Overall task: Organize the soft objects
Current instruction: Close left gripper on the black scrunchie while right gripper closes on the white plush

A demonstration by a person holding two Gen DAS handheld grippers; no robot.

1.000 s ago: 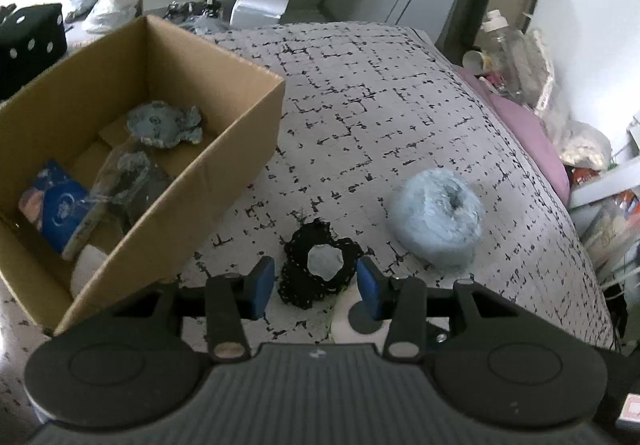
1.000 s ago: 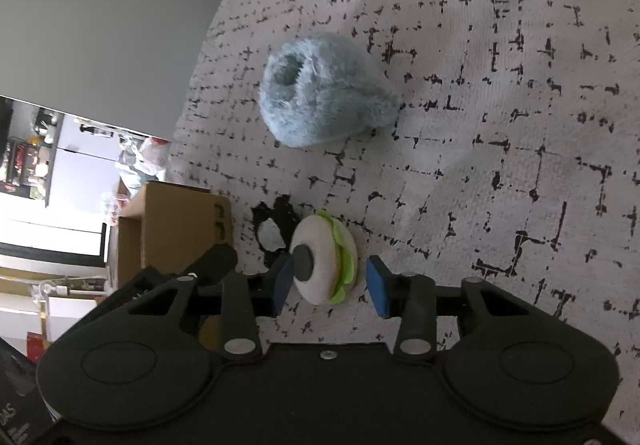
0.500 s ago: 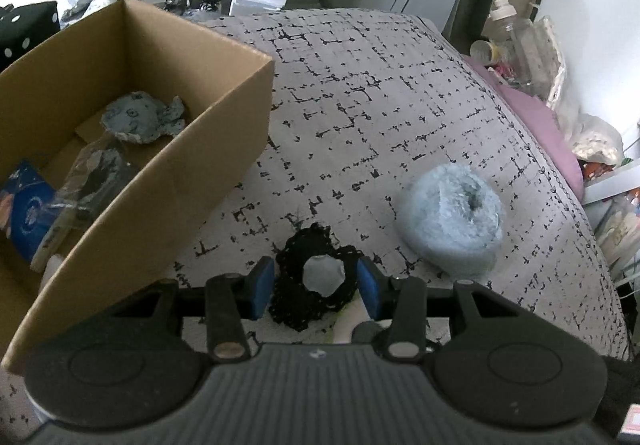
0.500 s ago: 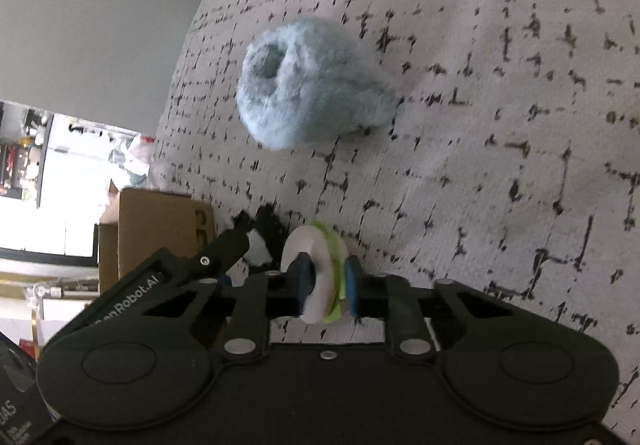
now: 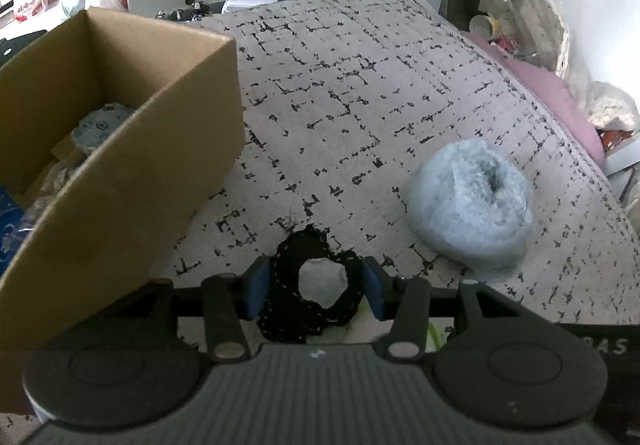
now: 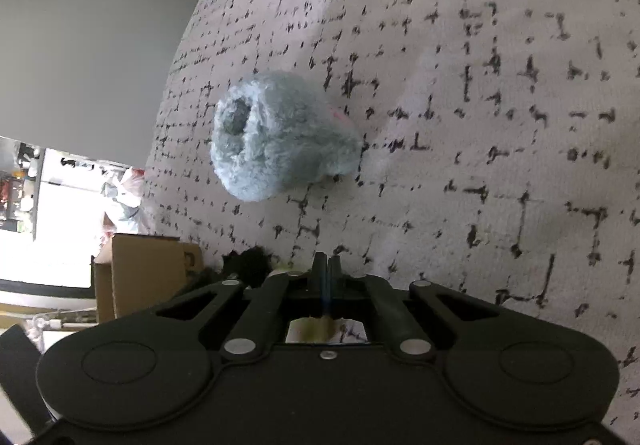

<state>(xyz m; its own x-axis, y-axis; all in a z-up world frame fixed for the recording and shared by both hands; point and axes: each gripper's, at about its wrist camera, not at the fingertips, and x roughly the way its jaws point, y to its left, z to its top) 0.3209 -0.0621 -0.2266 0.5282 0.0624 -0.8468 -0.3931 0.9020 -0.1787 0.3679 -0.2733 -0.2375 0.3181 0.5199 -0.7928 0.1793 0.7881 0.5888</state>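
Note:
A black lace scrunchie [image 5: 310,287] lies on the patterned bed cover between the open blue pads of my left gripper [image 5: 313,287]; the pads stand at its two sides, contact unclear. A fluffy light-blue plush ring [image 5: 470,205] lies to the right of it, and also shows in the right wrist view [image 6: 276,133]. My right gripper [image 6: 327,269] has its fingers pressed together. A bit of white and green toy [image 6: 320,329] shows under its body, behind the fingertips. The scrunchie's black edge [image 6: 250,263] shows left of them.
An open cardboard box [image 5: 132,149] with soft items and bags inside stands on the left of the bed. A pink pillow [image 5: 556,105] and bottles [image 5: 512,17] line the right edge. The bed cover [image 6: 500,105] stretches beyond the plush.
The left gripper has moved forward and lower, and the scrunchie now sits between its pads. The right gripper closed over the white-green toy until its fingers meet; the toy has slipped back out of sight.

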